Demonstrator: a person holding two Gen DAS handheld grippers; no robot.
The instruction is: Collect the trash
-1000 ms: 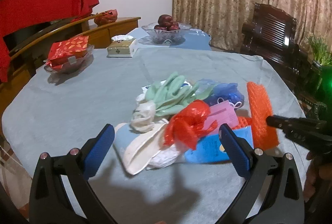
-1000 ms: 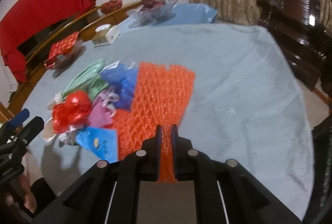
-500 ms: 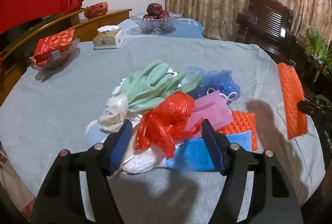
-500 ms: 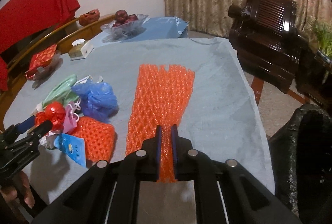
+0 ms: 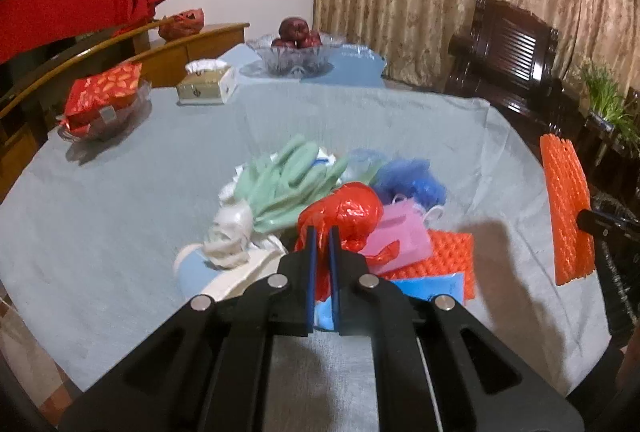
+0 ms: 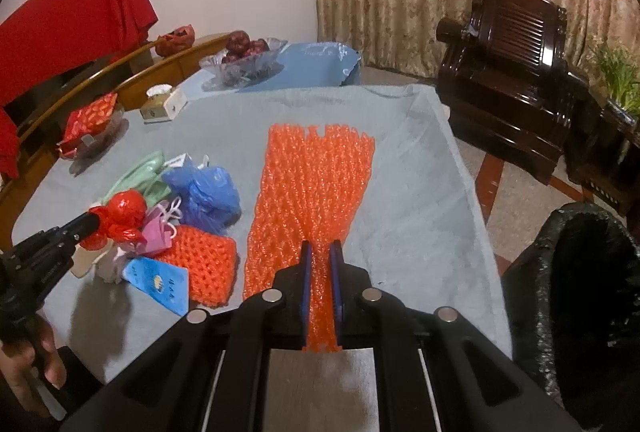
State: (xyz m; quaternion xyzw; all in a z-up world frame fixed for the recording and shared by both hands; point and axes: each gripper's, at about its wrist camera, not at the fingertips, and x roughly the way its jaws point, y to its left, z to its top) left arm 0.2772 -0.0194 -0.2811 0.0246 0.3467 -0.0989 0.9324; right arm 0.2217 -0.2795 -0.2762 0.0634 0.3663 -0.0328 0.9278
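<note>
A trash pile lies on the grey tablecloth (image 5: 120, 199): a red plastic bag (image 5: 348, 211), green gloves (image 5: 292, 179), a blue plastic bag (image 5: 412, 183), a pink paper bag (image 5: 400, 236), a folded orange foam net (image 5: 440, 260) and a blue card (image 5: 424, 286). My left gripper (image 5: 322, 232) is shut on the red plastic bag (image 6: 124, 209). My right gripper (image 6: 320, 252) is shut on a long orange foam net sheet (image 6: 316, 179) and holds it above the table; the sheet also shows in the left wrist view (image 5: 566, 207).
A black trash bag (image 6: 580, 292) stands open beside the table at the right. A fruit bowl (image 5: 296, 51), a tissue box (image 5: 206, 85) and a dish with a red packet (image 5: 104, 103) sit at the table's far side. A dark wooden armchair (image 6: 516, 71) stands beyond.
My left gripper moved forward and closed on the red plastic bag. My right gripper carried the orange net sheet to the right, toward the black trash bag.
</note>
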